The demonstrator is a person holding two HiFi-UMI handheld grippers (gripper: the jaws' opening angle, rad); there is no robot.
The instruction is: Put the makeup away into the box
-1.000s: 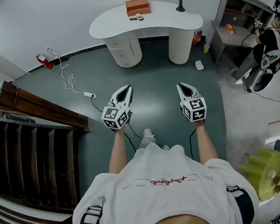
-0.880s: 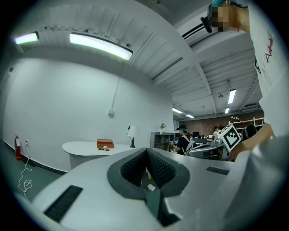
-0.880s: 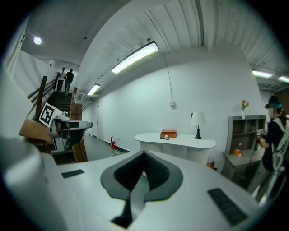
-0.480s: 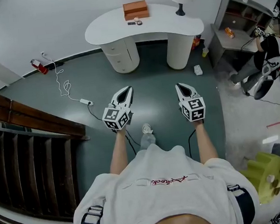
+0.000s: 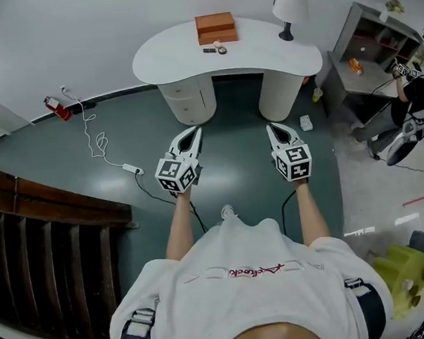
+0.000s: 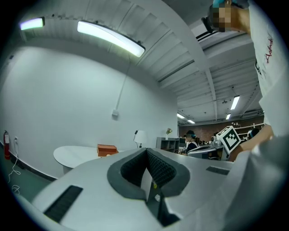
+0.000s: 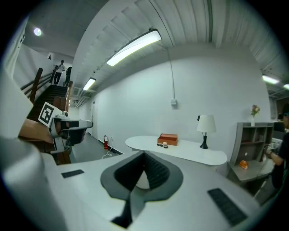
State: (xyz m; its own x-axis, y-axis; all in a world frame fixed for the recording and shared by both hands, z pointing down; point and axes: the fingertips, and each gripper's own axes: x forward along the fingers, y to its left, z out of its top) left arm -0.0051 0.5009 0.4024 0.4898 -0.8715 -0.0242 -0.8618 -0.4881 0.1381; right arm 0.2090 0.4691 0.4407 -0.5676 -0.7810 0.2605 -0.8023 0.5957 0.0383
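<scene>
Two makeup pieces (image 5: 215, 50), one dark and one round, lie on the far white desk (image 5: 171, 57), just on the near side of the brown box (image 5: 215, 27). The box looks closed from where we stand, so we cannot tell what it holds. A lamp (image 5: 289, 5) stands at the desk's right end, well apart from the box. At far right a grey shelf (image 5: 367, 38) carries a few small things, one of them orange, all too small for us to name.

We hold both tools out side by side over the green floor (image 5: 61, 150), well short of the desk. The left gripper (image 5: 194, 133) has its jaws together with nothing between them, and so does the right gripper (image 5: 272, 128). Each gripper view shows the dark pads meeting at the tip, with desk and box beyond.

Compared with a second ago, the desk fills more of the head view and its near edge reaches closer to the gripper tips. The white cable (image 5: 97, 142) and the wooden rail (image 5: 58, 196) at left have slid nearer to us. The yellow-green stool (image 5: 394, 274) has dropped toward the near right corner. The grippers keep the same pose ahead of us, jaws together as before, and the makeup sits where it did beside the box.
</scene>
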